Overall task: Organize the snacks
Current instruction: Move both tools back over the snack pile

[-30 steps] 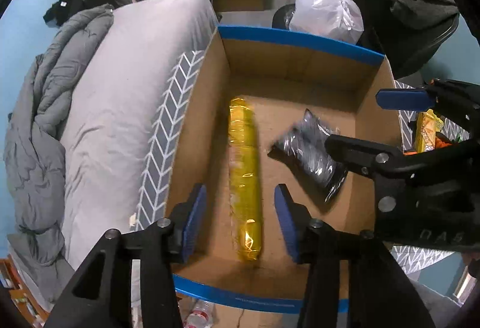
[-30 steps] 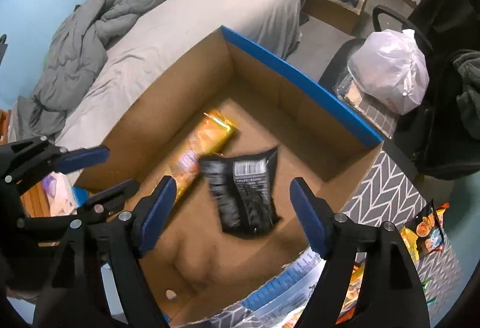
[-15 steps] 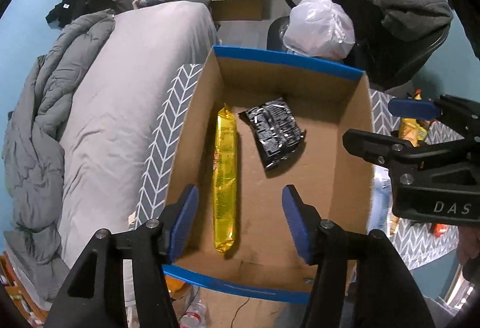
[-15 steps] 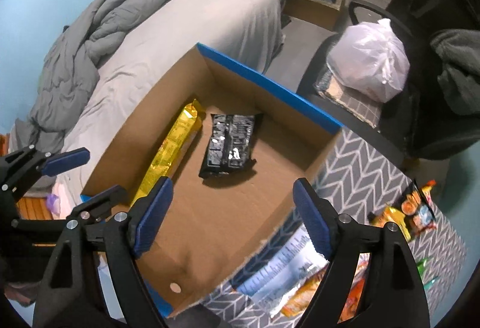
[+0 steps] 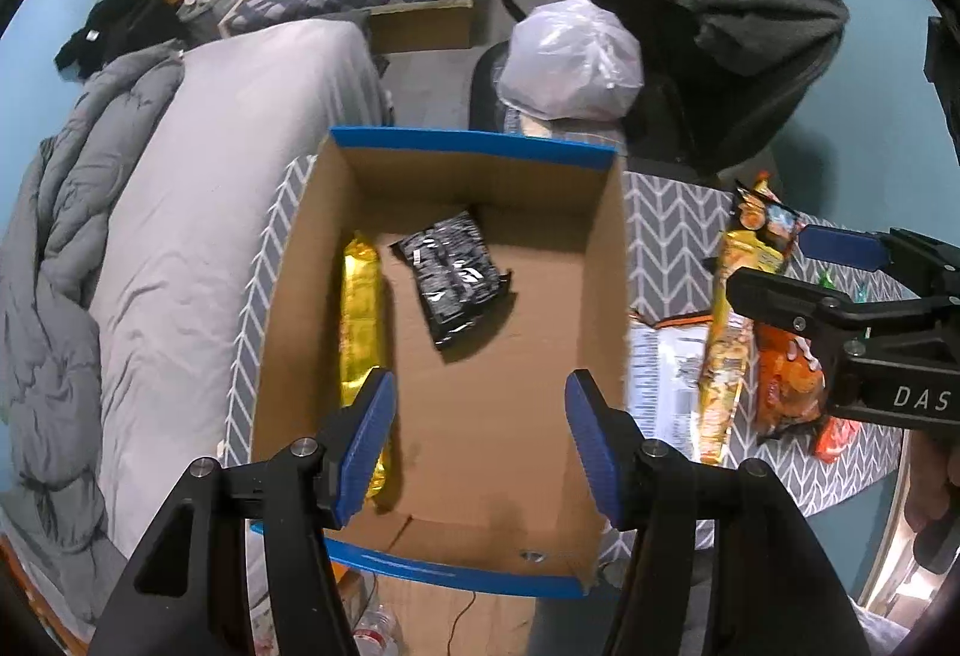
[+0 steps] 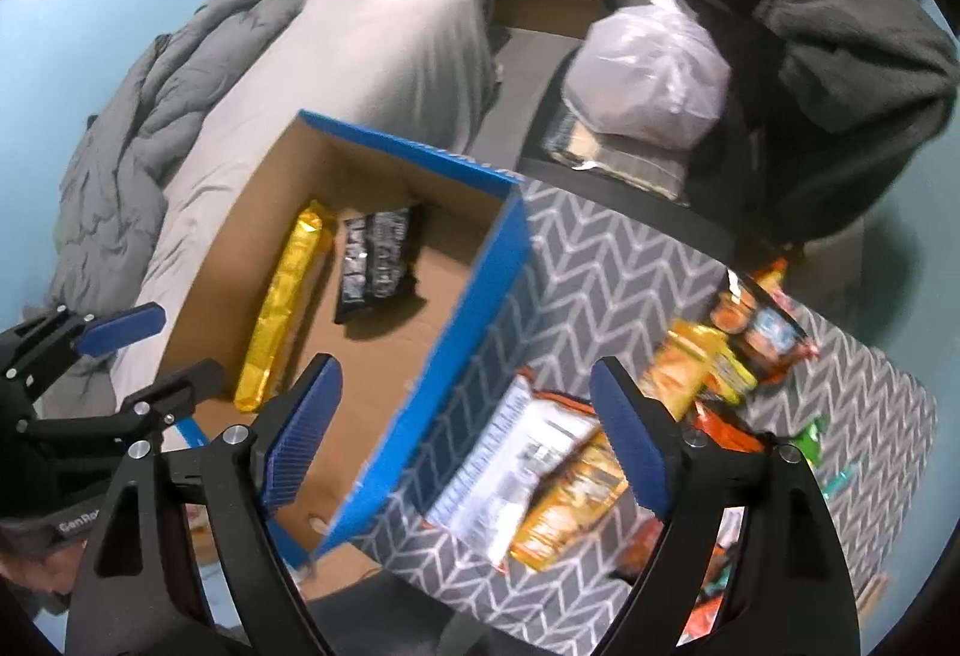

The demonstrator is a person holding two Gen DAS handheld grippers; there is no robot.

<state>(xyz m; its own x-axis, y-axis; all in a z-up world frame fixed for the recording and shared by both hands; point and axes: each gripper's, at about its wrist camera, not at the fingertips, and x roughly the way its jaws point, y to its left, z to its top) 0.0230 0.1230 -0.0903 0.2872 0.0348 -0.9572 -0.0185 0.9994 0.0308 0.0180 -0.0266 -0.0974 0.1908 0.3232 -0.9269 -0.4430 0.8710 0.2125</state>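
A cardboard box with blue rim (image 5: 471, 147) (image 6: 480, 290) holds a long gold snack pack (image 5: 360, 320) (image 6: 279, 308) along its left wall and a black snack bag (image 5: 456, 278) (image 6: 375, 260) beside it. My left gripper (image 5: 480, 440) is open and empty above the box's near end. My right gripper (image 6: 465, 428) is open and empty, over the box's right wall and the snack pile. It shows in the left wrist view (image 5: 798, 266). Loose snacks lie right of the box: a white-backed bag (image 6: 516, 464), an orange-yellow pack (image 6: 570, 512), more colourful bags (image 6: 756, 326).
The box and snacks rest on a grey chevron-patterned surface (image 6: 612, 260). A bed with a grey duvet (image 5: 180, 212) lies left. A white plastic bag (image 5: 570, 56) sits on an office chair behind. Water bottles (image 5: 378, 626) lie on the floor below.
The black snack bag dropped from between my right gripper's fingers into the box. Both grippers have risen away from the box; the right one has swung right over the snack pile.
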